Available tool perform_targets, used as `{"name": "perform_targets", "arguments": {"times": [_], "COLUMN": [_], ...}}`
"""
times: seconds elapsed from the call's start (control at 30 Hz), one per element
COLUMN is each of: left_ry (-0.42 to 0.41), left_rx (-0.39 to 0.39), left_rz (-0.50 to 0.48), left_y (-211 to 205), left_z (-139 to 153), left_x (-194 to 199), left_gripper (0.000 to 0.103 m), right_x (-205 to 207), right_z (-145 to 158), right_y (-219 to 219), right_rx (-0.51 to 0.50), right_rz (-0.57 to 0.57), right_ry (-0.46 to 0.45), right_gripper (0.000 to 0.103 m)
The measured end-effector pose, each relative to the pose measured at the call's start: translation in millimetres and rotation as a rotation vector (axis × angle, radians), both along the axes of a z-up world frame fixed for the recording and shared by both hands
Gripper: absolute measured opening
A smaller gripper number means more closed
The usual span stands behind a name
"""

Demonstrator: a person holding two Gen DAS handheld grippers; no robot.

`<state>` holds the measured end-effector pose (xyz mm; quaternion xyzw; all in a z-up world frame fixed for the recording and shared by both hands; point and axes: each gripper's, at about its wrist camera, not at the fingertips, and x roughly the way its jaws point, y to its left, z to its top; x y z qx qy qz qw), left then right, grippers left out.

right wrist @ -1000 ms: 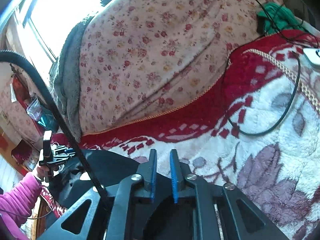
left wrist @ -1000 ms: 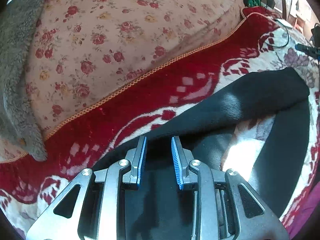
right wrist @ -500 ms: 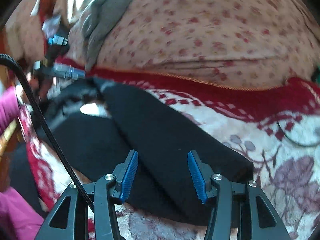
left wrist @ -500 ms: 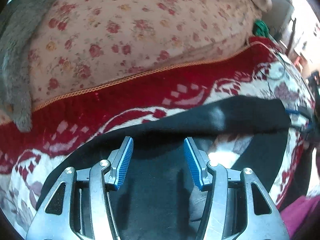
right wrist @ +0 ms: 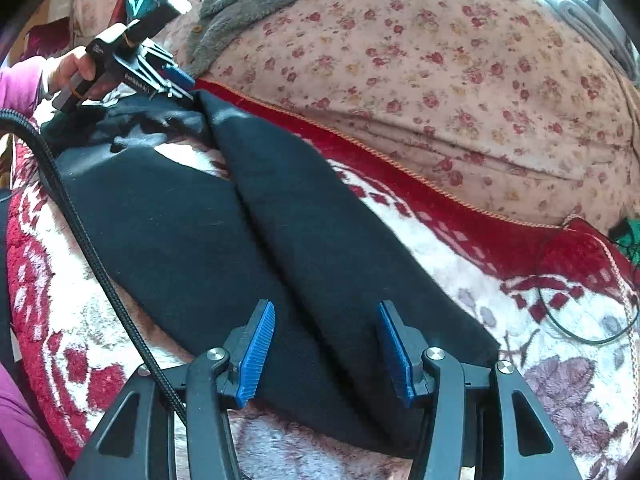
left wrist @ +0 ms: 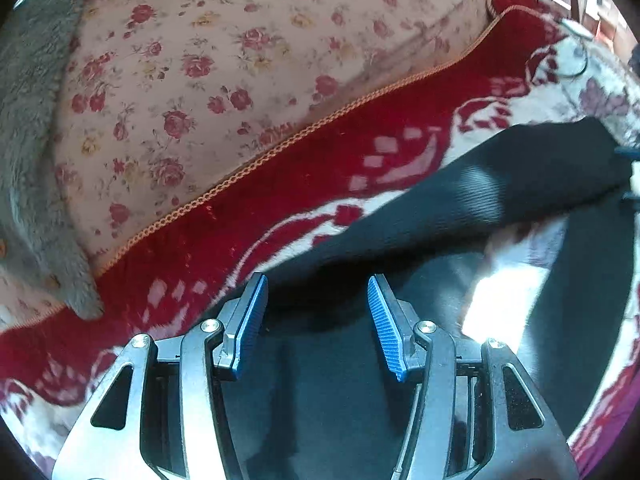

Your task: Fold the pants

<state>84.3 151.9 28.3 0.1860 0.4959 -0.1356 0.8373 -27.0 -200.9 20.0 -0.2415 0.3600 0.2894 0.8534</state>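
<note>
Black pants (right wrist: 248,236), red-and-white patterned blanket (right wrist: 460,264), pink rose-print quilt (left wrist: 240,60), grey fleece (left wrist: 28,100), blue pads (right wrist: 256,354)

- The floral quilt (right wrist: 460,80) rises as a soft wall behind the red-and-white blanket (right wrist: 500,264), closing the far side.
- A black cable (right wrist: 580,320) loops across the blanket beside the black pants (right wrist: 320,240).
- A braided cable (right wrist: 80,224) crosses the pants' near leg.
- The blanket between pants and quilt lies open.
</note>
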Motion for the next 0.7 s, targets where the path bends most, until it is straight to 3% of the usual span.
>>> {"name": "perform_targets", "arguments": {"times": [0.33, 0.4, 0.47, 0.53, 0.63, 0.7], "left_ry": [0.029, 0.022, 0.012, -0.001, -0.044, -0.07], "left_rx": [0.111, 0.096, 0.081, 0.1, 0.181, 0.188], "left_rz": [-0.078, -0.082, -0.058, -0.051, -0.08, -0.073], "left_y": [-10.8, -9.8, -7.5, -10.8, -25.0, -28.6], "left_z": [-22.6, -25.3, -25.3, -26.1, -26.6, -18.8], "left_x": [21.2, 23.6, 26.2, 24.9, 11.9, 2.9], "left_gripper": [0.052, 0.052, 0.044, 0.015, 0.007, 0.006], "right_x": [6.4, 6.9, 7.6, 12.3, 20.9, 23.9], "right_z": [-4.9, -5.9, -6.0, -8.9, -9.8, -2.0], "right_y": [-17.8, -19.9, -23.1, -25.9, -29.0, -30.7], "right_rx": [-0.001, 0.005, 0.03, 0.048, 0.079, 0.104], "right_rz": [-0.063, -0.066, -0.061, -0.065, -0.086, -0.085], "right_ry": [0.008, 0.011, 0.013, 0.021, 0.042, 0.033], "right_gripper": [0.052, 0.052, 0.051, 0.042, 0.025, 0.014]}}
